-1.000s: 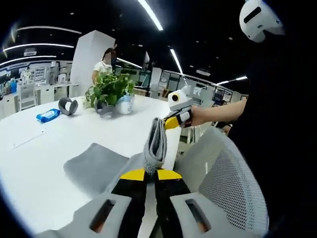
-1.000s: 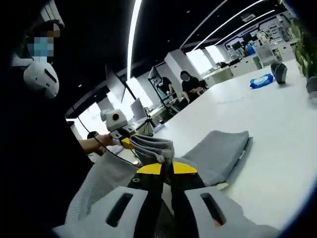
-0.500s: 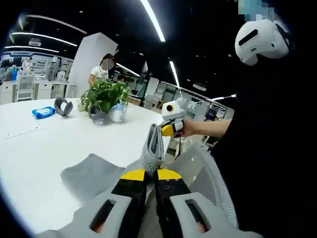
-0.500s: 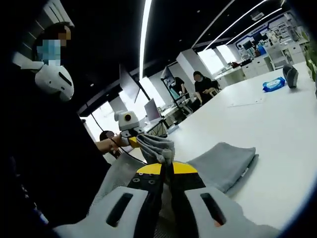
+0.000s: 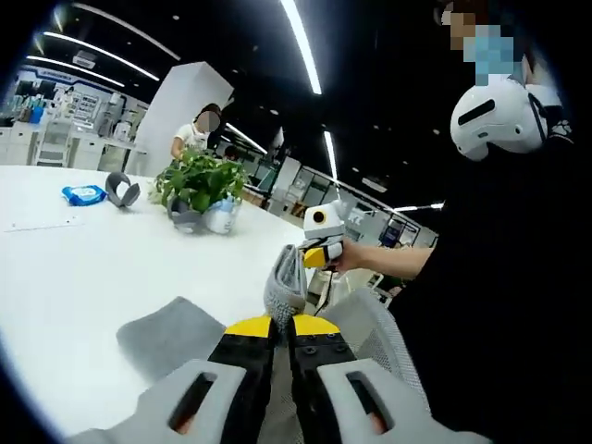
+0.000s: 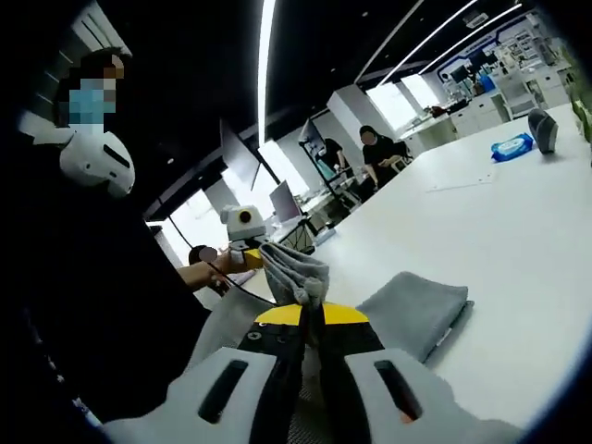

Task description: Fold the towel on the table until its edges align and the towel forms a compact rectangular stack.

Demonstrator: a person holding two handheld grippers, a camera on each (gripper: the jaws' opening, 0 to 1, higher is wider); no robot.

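Over the last second both grippers have lifted a little higher and the towel hangs less slack between them: in the left gripper view the raised edge now stands as a narrower, taller ridge, and more bare white table shows beyond the grey cloth still lying near the table's near edge. I judge from this that the near edge is being picked up for a fold away from the person, and that the fold itself has not yet been laid; the towel is not yet a compact stack.

At the far left of the table lie a blue packet and a grey curved object, then a potted plant further in, all well apart from the towel.

The left gripper has its jaws pressed together on one bunched corner of the towel's edge, the cloth rising just above the yellow tips. Further right, the right gripper, held in a hand, pinches the other end of the same raised edge.

In the right gripper view the left gripper appears to the left, clamped on the towel, and the right gripper is closed on the gathered cloth, with the rest lying flat on the table near its near edge, beside a mesh chair back
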